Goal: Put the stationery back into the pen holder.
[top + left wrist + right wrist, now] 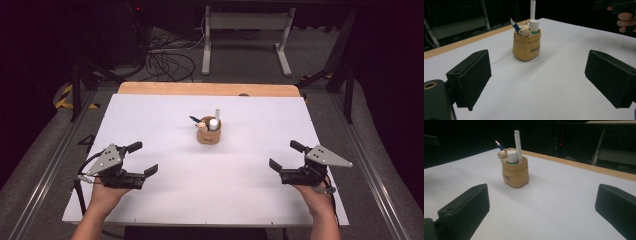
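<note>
Left gripper (139, 159), right gripper (284, 155): near worktop (150, 115) edge, jaws spread wide, holding nothing. Tan pouch-shaped holder (208, 131): mid-worktop, well apart from both. Contents: blue pen (195, 119), white tube (217, 113), white cylinder (214, 123), small figure (201, 126); lower parts hidden; holder lettering illegible.

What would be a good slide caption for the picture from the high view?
Two open hand-held grippers, left gripper and right gripper, rest apart on a white table, facing a tan pen holder.
</note>
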Motion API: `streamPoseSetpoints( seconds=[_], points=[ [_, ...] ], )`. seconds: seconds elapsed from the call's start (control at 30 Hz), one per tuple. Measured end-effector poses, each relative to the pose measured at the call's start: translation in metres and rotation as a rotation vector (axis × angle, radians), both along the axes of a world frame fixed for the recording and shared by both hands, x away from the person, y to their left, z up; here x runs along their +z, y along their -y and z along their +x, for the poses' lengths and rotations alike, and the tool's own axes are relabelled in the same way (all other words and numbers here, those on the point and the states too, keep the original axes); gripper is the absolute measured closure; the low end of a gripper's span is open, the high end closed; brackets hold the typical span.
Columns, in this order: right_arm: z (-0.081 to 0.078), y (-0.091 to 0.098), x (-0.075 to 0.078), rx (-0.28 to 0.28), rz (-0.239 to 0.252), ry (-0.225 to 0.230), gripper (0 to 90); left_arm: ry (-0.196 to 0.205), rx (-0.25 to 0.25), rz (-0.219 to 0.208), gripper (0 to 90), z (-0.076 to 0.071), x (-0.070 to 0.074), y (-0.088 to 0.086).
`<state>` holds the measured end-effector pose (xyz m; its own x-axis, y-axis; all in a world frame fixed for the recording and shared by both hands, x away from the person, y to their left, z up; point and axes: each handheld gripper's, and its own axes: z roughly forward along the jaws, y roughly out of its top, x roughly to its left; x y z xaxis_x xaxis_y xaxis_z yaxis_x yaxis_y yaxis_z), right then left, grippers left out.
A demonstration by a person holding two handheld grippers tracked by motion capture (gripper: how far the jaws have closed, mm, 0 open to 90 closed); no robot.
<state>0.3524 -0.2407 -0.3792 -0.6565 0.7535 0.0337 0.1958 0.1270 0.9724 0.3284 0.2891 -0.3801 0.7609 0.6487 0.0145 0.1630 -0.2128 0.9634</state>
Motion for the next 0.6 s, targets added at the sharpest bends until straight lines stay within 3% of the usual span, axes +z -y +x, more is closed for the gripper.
streamPoseSetpoints(
  seconds=[0.3,0.6],
  points=[
    [0.002,-0.005,-0.001,0.002,-0.011,0.008,0.4,0.001,-0.001,0.001,7.7,0.0,-0.001,0.0],
    [0.005,-0.016,-0.007,0.017,-0.041,-0.021,0.5,0.003,-0.002,0.005,7.7,0.0,-0.001,0.0]
  ],
)
